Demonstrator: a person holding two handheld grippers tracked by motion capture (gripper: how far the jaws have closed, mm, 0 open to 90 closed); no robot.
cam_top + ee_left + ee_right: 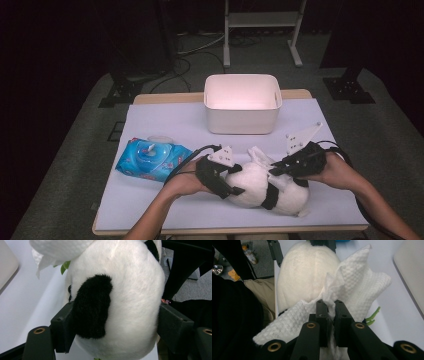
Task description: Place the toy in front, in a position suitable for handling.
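Wipes pack [152, 159]: blue, flat on the white table cover [165, 120], left of both hands.
Left gripper [223, 181]: jaws spread wide around the plush panda [260, 187], one on each side of its white body, pads against the fur [165, 315]; black patch of the toy beside the near jaw.
Plush panda: lying on the table near its front edge, between the two grippers.
Right gripper [328, 305]: jaws nearly closed, pinching a white textured wipe [359, 287] draped over the panda.
Bin [242, 103]: white, open, behind the panda.
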